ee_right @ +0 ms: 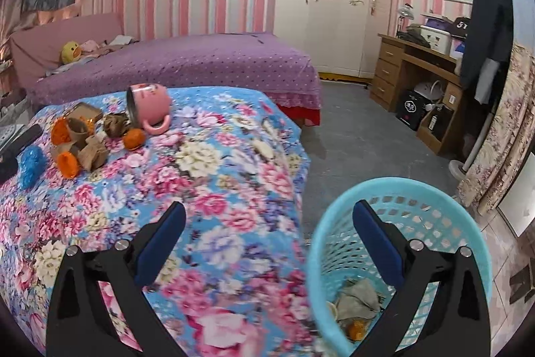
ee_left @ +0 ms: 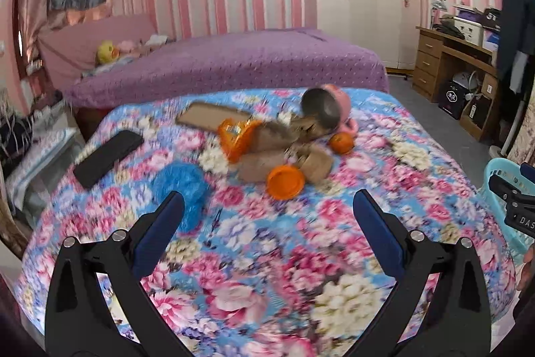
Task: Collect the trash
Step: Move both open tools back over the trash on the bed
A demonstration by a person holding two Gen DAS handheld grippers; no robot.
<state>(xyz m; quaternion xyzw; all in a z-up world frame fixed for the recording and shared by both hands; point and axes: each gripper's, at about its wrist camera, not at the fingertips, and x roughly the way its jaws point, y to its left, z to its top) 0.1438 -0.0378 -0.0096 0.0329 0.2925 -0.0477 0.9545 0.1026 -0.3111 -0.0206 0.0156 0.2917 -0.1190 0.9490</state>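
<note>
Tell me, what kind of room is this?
Most likely a home bedroom. A bed with a purple cover stands by the striped wall, a tall white wardrobe fills the corner, and a wooden desk sits beside it. Nearer, litter lies on a floral bedspread next to a blue basket.

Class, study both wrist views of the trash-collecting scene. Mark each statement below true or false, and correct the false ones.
1. The pink mug lies tipped on its side on the floral bedspread. True.
2. The blue basket is empty. False: it already holds crumpled paper and an orange scrap.
3. The left gripper grips the blue wad. False: its jaws are wide open and hold nothing.
4. The right gripper is open, one finger over the basket. True.
5. An orange fruit sits beside the mug. True.
</note>
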